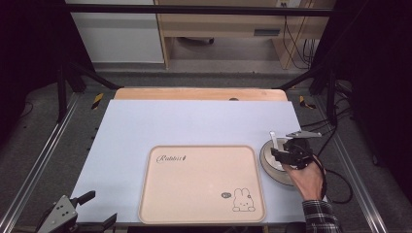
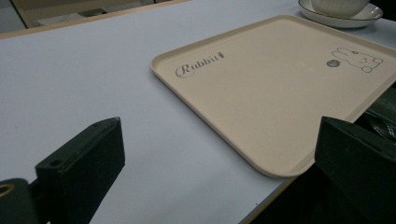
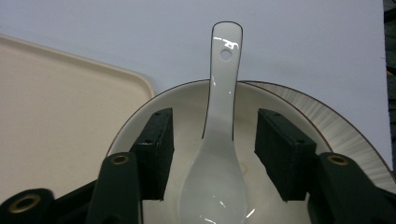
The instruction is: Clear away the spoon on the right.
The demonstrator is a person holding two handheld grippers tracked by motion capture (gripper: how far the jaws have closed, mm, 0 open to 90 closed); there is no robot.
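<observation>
A white ceramic spoon (image 3: 223, 93) lies in a white bowl (image 3: 184, 100), its handle sticking out over the far rim. The bowl stands on a ribbed saucer (image 3: 327, 123) at the right of the table, just beside a beige tray (image 1: 194, 184) printed with a rabbit. My right gripper (image 3: 215, 126) hangs over the bowl with one jaw on each side of the spoon and a gap left at both sides. In the high view that right gripper (image 1: 284, 155) covers most of the bowl (image 1: 270, 158). My left gripper (image 1: 101, 208) rests open at the table's near left corner, empty.
A pale blue mat (image 1: 145, 126) covers the wooden table. In the left gripper view the tray (image 2: 261, 88) lies ahead, with the bowl and saucer (image 2: 341, 19) at the far right. Black frame rails run along both sides of the table.
</observation>
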